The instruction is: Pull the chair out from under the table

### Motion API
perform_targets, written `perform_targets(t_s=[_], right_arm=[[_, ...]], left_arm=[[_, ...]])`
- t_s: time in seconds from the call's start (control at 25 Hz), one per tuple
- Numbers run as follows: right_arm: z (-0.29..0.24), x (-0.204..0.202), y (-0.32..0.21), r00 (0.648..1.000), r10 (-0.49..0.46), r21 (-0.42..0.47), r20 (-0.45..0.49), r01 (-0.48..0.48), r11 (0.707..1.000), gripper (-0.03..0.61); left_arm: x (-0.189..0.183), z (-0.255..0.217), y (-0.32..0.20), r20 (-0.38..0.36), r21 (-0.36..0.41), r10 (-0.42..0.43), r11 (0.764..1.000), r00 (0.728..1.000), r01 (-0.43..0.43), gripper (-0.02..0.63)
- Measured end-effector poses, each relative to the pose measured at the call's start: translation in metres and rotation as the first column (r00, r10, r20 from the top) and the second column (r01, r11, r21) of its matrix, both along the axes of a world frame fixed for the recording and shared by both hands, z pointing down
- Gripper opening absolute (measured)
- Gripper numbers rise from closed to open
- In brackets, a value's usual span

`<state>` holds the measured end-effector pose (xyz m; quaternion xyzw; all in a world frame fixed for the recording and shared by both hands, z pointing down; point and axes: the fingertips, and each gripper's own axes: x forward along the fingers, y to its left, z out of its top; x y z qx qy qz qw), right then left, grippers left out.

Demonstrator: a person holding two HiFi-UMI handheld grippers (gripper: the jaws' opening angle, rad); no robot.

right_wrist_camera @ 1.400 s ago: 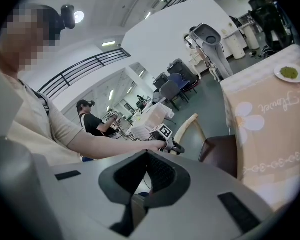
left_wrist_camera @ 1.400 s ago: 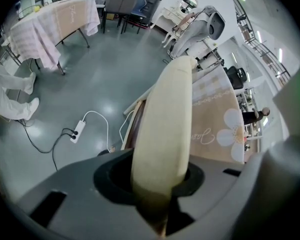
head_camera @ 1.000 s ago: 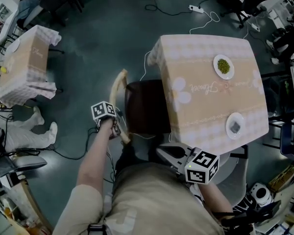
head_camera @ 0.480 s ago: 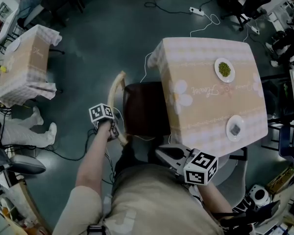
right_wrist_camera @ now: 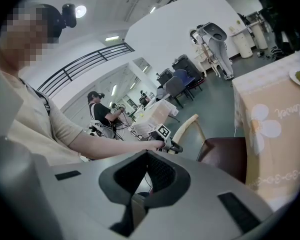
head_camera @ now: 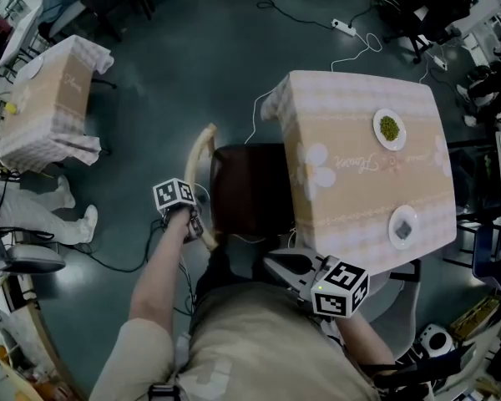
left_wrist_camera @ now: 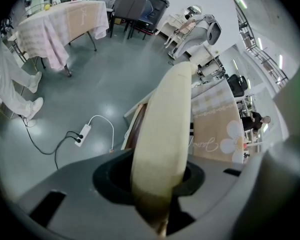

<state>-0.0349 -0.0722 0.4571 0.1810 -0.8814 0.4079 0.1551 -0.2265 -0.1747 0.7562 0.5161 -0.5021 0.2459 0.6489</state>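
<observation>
1. Progress: the chair [head_camera: 244, 186] stood with its seat partly beneath the table [head_camera: 351, 115] edge, so most of the pull was judged outstanding.
2. The left gripper [head_camera: 200, 229], on an extended arm and pointing steeply down, clamped the chair's pale back rail [left_wrist_camera: 165, 129].
3. The right gripper [head_camera: 285, 266] hung near the torso, jaws apart and empty.

L tongs [head_camera: 198, 226] grip chair [head_camera: 246, 186] back; seat partly under table [head_camera: 359, 203].
</observation>
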Motion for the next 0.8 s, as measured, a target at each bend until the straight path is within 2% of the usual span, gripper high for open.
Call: perform_targets(t_s=[0.8], right_arm=[[-0.003, -0.025, -0.006, 0.999, -0.029, 0.016, -0.02, 0.029, 0.999, 0.008]], left_arm=[[-0.038, -0.005, 0.003, 0.013, 0.003, -0.039, 0.999, 0.999, 0.039, 0.143]])
